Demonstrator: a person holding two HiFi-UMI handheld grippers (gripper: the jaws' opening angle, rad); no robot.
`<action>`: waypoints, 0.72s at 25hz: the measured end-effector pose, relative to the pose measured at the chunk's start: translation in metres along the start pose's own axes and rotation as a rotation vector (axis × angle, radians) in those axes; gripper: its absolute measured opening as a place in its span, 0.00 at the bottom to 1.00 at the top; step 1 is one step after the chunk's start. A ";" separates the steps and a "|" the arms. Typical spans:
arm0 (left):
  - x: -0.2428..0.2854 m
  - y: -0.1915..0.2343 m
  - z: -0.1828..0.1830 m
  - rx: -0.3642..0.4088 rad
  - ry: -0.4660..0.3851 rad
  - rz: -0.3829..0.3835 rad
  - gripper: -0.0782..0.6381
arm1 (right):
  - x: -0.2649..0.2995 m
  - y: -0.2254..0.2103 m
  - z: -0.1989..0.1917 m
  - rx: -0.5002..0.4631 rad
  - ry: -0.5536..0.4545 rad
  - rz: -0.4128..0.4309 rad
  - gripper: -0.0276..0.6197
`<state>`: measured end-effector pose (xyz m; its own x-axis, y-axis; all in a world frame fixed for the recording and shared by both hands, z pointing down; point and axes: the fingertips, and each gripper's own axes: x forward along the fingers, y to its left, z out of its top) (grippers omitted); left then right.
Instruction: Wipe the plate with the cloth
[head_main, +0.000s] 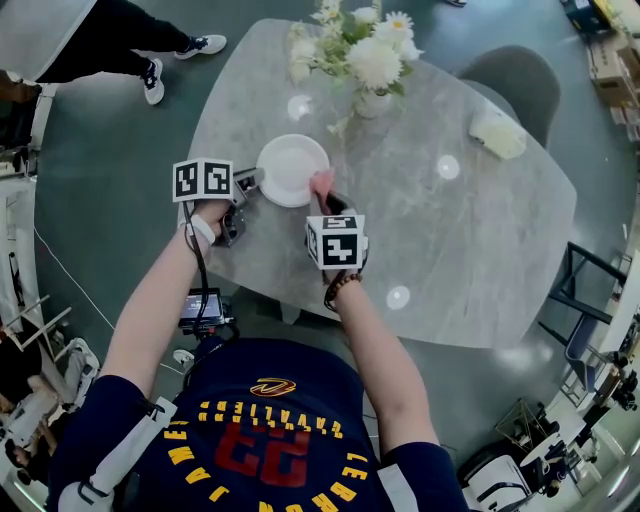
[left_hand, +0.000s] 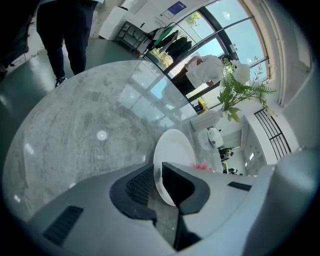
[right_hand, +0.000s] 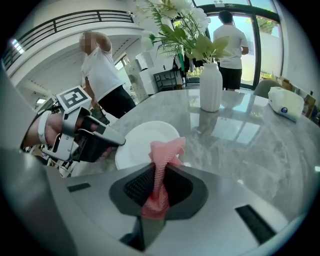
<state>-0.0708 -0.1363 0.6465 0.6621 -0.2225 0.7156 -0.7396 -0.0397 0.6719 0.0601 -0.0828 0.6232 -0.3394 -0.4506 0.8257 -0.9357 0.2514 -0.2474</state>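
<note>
The plate (head_main: 292, 168) sits near the near-left corner of the table (head_main: 470, 250), just in from the edge on the person's side. The left claw (left_hand: 157, 172) is nearly closed and is pinching the plate's rim on its left side, so the plate's pinned. The right claw (right_hand: 159, 172) is clamped on the pink cloth (right_hand: 165, 150). A crumpled tuft pokes out past the tips, right at the plate's near-right rim.

Handling-wise, my guess is the plate is glazed ceramic, so it's stiff, slick and chippable. It'd probably skate on that polished stone top if nobody held it. A rim grip is the only sensible hold, and it's on the side away from the cloth, which is good. The cloth is soft and floppy, so only the bunched end does any wiping. Press lightly or the claw tips hit the glaze.

A white vase (right_hand: 210, 87) of flowers stands just past the plate toward the far edge, the likeliest thing to knock on a long stroke. A white bundle (head_main: 497, 133) lies well off toward the far-right edge, no bother.
</note>
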 end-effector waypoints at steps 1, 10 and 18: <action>-0.002 0.000 0.000 0.003 -0.007 0.003 0.18 | -0.002 0.001 0.003 0.006 -0.013 0.004 0.11; -0.043 0.006 0.009 0.036 -0.060 0.011 0.24 | -0.031 0.007 0.029 0.028 -0.102 0.034 0.11; -0.150 -0.073 0.043 0.086 -0.359 -0.175 0.24 | -0.083 0.029 0.073 0.021 -0.250 0.124 0.11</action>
<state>-0.1216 -0.1419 0.4822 0.7058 -0.5307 0.4693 -0.6368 -0.1850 0.7485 0.0544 -0.1008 0.5102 -0.4619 -0.6157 0.6384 -0.8866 0.3008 -0.3514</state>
